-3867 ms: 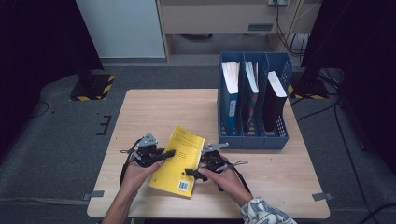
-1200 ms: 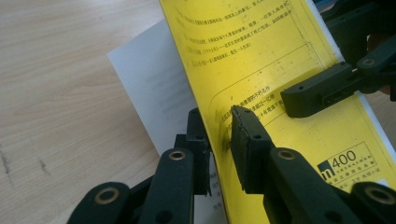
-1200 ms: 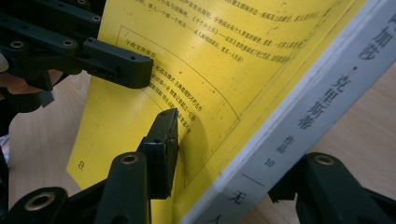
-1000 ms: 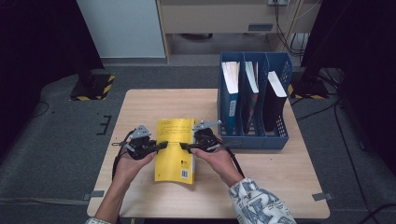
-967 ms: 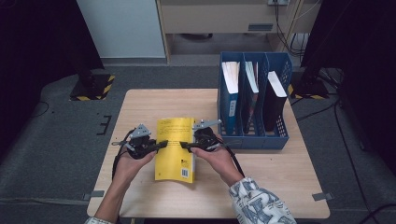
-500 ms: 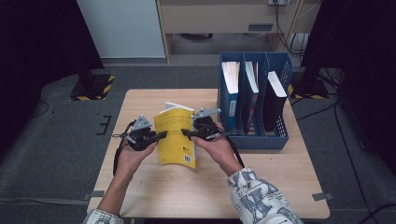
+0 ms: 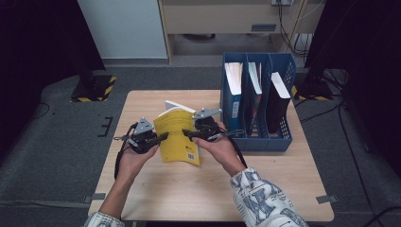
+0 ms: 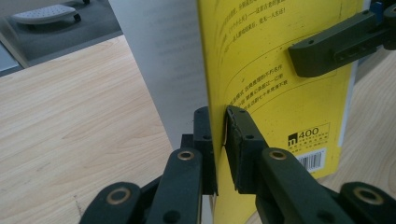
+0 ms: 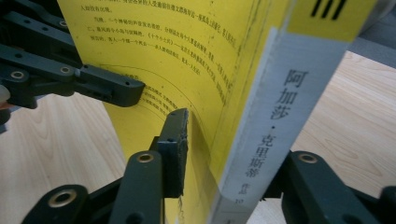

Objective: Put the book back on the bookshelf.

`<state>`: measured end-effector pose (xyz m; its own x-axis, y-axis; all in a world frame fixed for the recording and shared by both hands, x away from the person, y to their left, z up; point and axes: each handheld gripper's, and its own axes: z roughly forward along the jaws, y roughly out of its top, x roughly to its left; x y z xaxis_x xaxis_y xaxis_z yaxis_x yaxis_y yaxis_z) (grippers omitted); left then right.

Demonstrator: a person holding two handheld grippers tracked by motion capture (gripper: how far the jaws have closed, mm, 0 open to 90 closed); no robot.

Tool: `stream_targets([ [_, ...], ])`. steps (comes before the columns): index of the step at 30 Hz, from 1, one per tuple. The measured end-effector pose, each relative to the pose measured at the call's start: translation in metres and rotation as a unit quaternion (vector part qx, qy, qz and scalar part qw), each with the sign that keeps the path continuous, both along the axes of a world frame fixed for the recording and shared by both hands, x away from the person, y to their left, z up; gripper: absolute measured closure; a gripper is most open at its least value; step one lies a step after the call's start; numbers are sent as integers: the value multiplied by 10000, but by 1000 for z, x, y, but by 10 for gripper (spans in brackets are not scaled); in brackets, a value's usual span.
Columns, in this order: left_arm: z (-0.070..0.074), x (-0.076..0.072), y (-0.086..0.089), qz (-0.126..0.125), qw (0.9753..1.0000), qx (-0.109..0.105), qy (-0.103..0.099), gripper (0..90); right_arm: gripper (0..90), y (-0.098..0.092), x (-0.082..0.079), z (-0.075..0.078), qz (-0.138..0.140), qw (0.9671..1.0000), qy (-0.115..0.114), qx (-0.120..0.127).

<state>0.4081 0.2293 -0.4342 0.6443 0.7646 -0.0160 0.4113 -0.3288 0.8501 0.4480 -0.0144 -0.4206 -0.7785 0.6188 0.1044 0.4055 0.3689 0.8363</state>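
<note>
yellow paperback (image 7: pixel 178 137), glossy, clamped upright.

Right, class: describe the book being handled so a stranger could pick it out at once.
Start at the light wooden table and find the blue plastic file rack on its right side. Just left of it, the left gripper and right gripper hold a yellow paperback book up. Unlike the racked books, it is bright yellow.

glossy yellow paperback book (image 7: pixel 178 135), matt black plastic gripper jaws, smooth pale wood-grain table (image 7: pixel 265 179), blue plastic file rack (image 7: pixel 257 139).
</note>
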Motion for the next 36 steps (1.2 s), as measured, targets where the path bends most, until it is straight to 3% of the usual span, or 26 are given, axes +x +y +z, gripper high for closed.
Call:
stream_targets([
  [6,-1,-8,1,-33,10000,-39,-78,834,600,-1,-4,3,68,10000,20,57],
  [9,0,-10,1,-7,9999,58,-127,845,614,0,-4,4,105,9999,-27,41],
  [18,-1,1,-7,117,9988,175,-433,852,659,-2,3,5,-59,9997,-216,50],
  [24,-2,3,-9,35,9991,181,-379,840,635,-7,5,2,-52,9998,-182,53],
  [36,-9,-18,-5,11,9987,-133,-486,727,570,-15,-13,0,159,9997,-143,131],
])
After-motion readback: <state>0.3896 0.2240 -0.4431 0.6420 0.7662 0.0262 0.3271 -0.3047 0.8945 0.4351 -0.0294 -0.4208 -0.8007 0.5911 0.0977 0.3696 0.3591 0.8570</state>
